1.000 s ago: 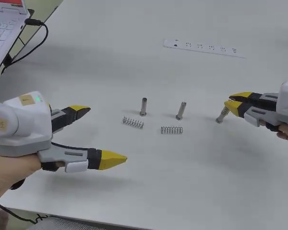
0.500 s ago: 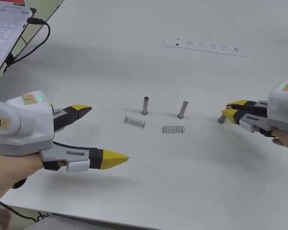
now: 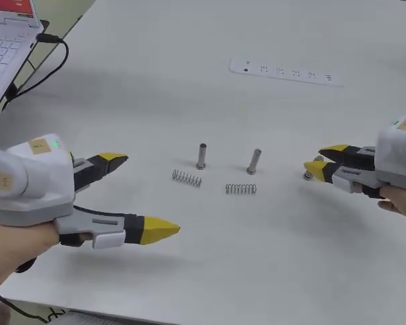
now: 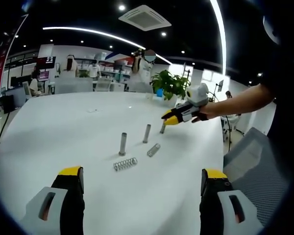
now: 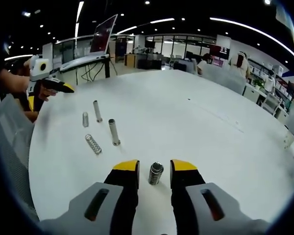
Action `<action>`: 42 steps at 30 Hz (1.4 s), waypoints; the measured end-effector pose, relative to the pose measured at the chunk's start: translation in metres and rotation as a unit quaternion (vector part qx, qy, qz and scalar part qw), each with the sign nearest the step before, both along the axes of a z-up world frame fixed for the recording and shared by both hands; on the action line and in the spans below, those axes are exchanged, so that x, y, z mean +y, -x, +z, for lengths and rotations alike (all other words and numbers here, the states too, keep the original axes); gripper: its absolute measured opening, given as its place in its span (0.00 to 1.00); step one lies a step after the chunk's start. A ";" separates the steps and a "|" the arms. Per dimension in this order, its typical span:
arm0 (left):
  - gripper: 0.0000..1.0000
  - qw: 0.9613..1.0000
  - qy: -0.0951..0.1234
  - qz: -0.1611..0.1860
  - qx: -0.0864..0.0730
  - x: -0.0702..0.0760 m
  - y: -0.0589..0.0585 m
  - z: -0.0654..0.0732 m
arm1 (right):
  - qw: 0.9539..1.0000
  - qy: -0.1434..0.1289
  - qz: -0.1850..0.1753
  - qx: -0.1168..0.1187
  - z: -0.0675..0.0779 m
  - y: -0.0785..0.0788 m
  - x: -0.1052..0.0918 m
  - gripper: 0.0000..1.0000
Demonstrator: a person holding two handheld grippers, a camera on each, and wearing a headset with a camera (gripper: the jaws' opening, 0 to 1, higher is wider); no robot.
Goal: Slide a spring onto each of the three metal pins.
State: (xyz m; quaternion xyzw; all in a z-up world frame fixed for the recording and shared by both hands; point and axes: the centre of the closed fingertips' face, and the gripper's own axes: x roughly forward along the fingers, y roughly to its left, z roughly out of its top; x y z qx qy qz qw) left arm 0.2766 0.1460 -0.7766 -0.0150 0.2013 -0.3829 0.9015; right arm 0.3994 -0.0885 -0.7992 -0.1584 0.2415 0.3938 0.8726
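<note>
This is a big open office – one wide room with many desks. Long strip lights (image 4: 88,30) and an air vent (image 4: 144,17) sit in the dark ceiling. People (image 4: 93,70) are at desks (image 4: 73,85) far off, near a green plant (image 4: 171,84). The white table (image 3: 189,68) has a laptop (image 3: 3,34) at its far left corner, with a black cable (image 3: 51,57) – and a white power strip (image 3: 284,71) near its far edge.

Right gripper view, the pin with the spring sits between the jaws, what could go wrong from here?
The sprung pin stands free between the jaws of the right gripper; a crooked withdrawal may tip it. The loose springs lie close to the bare pins, so grabbing one might topple a pin.
</note>
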 end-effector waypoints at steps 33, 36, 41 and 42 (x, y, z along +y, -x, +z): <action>0.97 1.000 0.001 -0.001 -0.004 -0.003 -0.003 0.006 | 0.999 -0.047 0.020 -0.004 0.027 0.043 0.000 0.29; 0.97 1.000 0.001 -0.001 -0.006 -0.002 -0.003 0.007 | 0.999 -0.049 0.023 -0.002 0.025 0.049 0.000 0.29; 0.98 1.000 -0.001 0.004 -0.004 0.000 -0.004 0.005 | 0.998 -0.051 0.025 0.006 0.018 0.058 -0.001 0.29; 0.98 1.000 -0.001 0.004 -0.004 0.000 -0.004 0.005 | 0.998 -0.051 0.026 0.009 0.016 0.061 -0.002 0.29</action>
